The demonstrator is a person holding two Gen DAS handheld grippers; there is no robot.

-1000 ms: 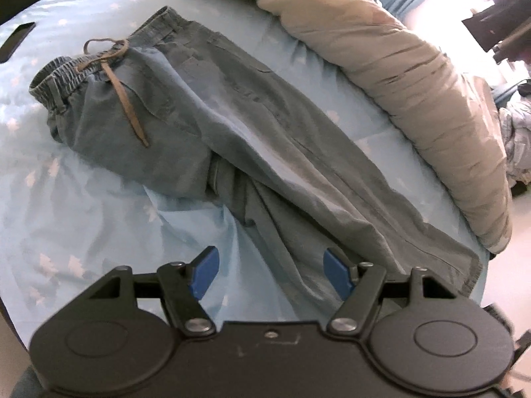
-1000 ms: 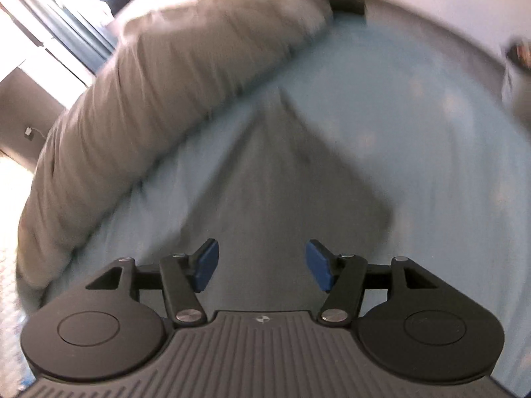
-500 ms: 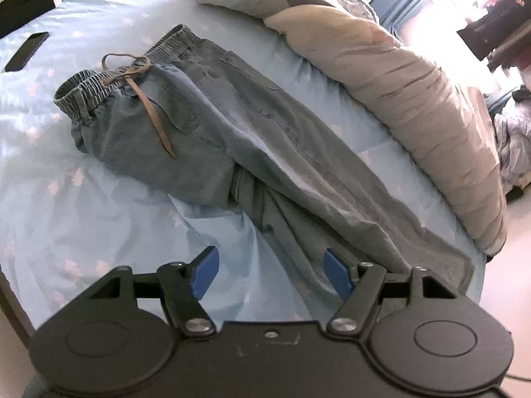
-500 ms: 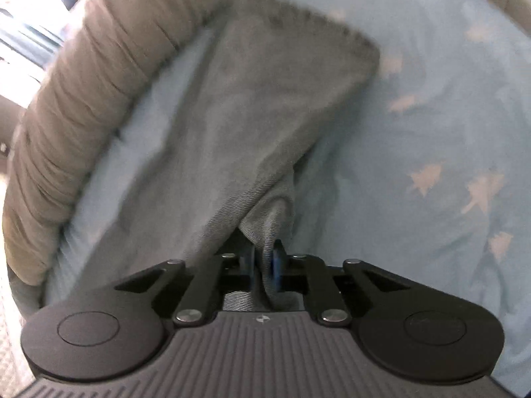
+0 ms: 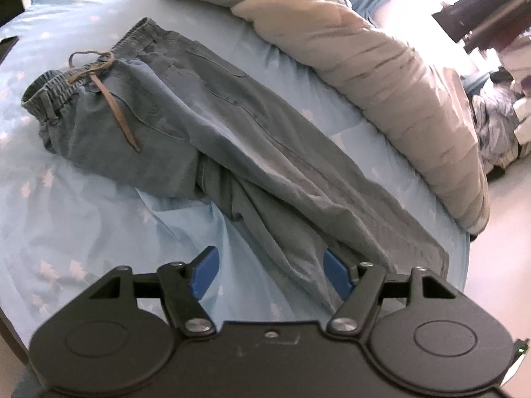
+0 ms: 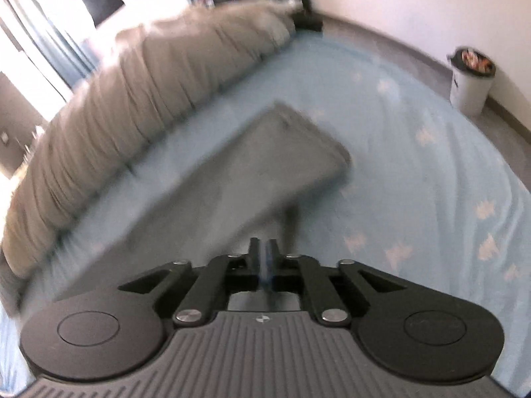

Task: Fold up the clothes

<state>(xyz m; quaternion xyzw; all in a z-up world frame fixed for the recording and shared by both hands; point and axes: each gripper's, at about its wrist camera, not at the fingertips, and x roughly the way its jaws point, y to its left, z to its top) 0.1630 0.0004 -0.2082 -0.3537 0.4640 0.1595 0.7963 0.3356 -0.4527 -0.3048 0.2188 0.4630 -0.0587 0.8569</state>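
Observation:
Blue-grey jeans (image 5: 232, 126) lie on the light blue sheet (image 5: 66, 215), one leg laid over the other. The elastic waistband (image 5: 66, 79) and brown drawstring (image 5: 113, 106) are at the far left. My left gripper (image 5: 270, 265) hangs open just above the lower leg, its blue pads (image 5: 202, 272) touching nothing. In the blurred right wrist view, the trouser leg (image 6: 265, 159) rises from its hem (image 6: 315, 132) up to my right gripper (image 6: 264, 248). Its jaws stand nearly together, pinching a fold of that cloth, and are opening slightly.
A rolled beige-grey duvet (image 5: 381, 76) (image 6: 149, 93) runs along the far side of the bed. A white bin (image 6: 471, 79) stands on the floor by the wall. A dark phone (image 5: 6, 46) lies at the left edge. The bed ends at the floor (image 5: 497, 232) on the right.
My right gripper went from open over the trouser leg to shut on a fold of it, then drew the cloth up and away. The left gripper stayed open and nearly still.

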